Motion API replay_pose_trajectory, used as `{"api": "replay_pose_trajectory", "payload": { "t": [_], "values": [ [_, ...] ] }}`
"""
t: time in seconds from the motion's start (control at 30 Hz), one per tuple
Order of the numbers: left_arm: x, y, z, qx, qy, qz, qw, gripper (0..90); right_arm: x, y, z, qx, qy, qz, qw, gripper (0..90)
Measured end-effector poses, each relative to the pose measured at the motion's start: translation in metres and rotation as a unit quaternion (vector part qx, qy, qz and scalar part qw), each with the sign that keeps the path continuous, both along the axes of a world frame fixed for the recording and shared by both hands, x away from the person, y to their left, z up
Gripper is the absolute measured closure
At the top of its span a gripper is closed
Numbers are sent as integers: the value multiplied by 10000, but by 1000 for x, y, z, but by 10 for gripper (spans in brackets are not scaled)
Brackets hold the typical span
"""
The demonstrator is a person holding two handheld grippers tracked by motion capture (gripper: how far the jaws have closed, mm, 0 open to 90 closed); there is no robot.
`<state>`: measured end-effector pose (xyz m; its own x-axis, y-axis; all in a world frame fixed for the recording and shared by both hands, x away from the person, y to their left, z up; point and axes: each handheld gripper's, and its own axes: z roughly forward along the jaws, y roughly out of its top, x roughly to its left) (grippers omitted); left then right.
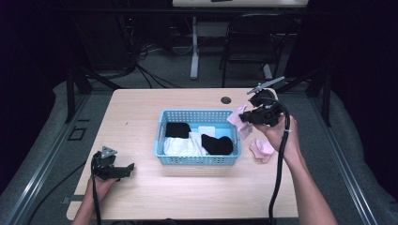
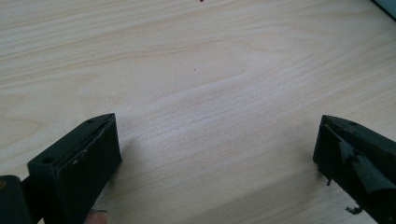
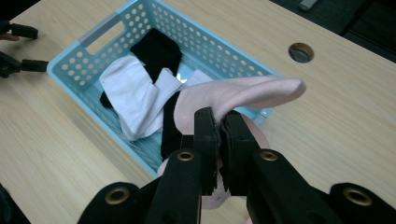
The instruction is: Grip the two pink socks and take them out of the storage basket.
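While my right gripper (image 1: 247, 116) sits at the right of centre in the high view, its jaws are pinched tight on a pink sock (image 3: 238, 95), which hangs just over the right-hand end of the blue basket (image 1: 197, 160). From the right gripper view the sock drapes across the middle of the frame, folding limply over the jaws with one end sticking out to the right, so I judge it to be light, soft and floppy, with nothing fragile about it. Cloth like this will not slip much between the pads, but it will sag and swing, and a loose end could catch on the basket's rim. I have it gripped near a fold rather than at an end, which seems a fair hold, since less cloth dangles that way. A second pink sock (image 1: 261, 149) lies on the table (image 1: 141, 197) just right of the basket, below my hand in the high view; I would take that one at a raised fold, where the pads can close on cloth without scraping the wood. Black and white socks (image 3: 140, 93) already lie in the basket. My left gripper (image 1: 123, 169) rests at the lower left of the high view with its jaws wide apart and nothing between them.
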<state>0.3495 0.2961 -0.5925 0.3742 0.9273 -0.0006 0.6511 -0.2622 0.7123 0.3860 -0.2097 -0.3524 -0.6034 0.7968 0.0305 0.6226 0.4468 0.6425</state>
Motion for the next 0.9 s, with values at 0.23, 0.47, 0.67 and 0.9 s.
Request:
{"api": "replay_pose_trajectory", "payload": {
  "t": [0.23, 0.47, 0.67, 0.9],
  "values": [
    [0, 0, 0, -4, 23, -5, 10000, 7, -2, -33, -4, 30, -26, -308, 9995, 856],
    [0, 0, 0, -3, 24, -5, 10000, 7, 2, -60, -26, -93, 177, -631, 9978, 857],
    [0, 0, 0, -1, 23, -7, 10000, 7, 8, -71, -54, -195, 439, -780, 9958, 855],
    [0, 0, 0, 1, -10, 5, 10000, 7, 16, -75, -93, -296, 807, -884, 9924, 853]
  ]
}}
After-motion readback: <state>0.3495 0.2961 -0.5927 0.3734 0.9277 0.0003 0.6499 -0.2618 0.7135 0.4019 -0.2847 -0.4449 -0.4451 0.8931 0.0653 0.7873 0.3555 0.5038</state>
